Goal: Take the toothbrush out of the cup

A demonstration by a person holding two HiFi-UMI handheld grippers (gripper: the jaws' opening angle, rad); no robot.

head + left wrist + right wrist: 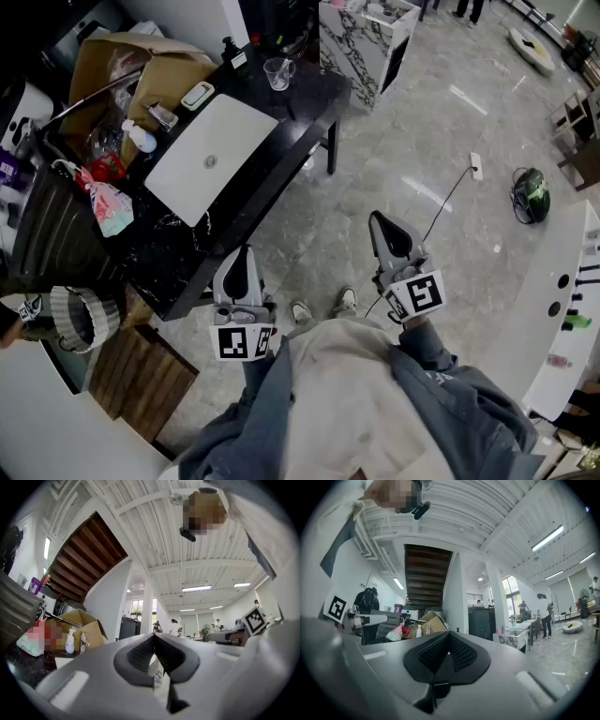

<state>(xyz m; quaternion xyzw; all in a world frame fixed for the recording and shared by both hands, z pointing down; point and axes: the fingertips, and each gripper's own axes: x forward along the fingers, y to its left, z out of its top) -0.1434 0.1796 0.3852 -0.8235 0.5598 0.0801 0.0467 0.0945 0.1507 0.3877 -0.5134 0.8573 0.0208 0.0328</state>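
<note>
A clear cup (278, 72) stands at the far end of the black table (300, 122); I cannot make out a toothbrush in it from here. Both grippers are held in front of the person's body, over the floor and well short of the cup. My left gripper (242, 253) is beside the table's near corner, its jaws shut with nothing between them (153, 637). My right gripper (379, 219) hangs over the marble floor, also shut and empty (448, 634). The cup does not show clearly in either gripper view.
On the table lie a white rectangular tray (211, 155), a white spray bottle (141, 138), a pink bag (108, 208) and an open cardboard box (122, 66). A marbled cabinet (361, 37) stands beyond. A cable (450, 202) crosses the floor. Another person's striped sleeve (75, 319) is at left.
</note>
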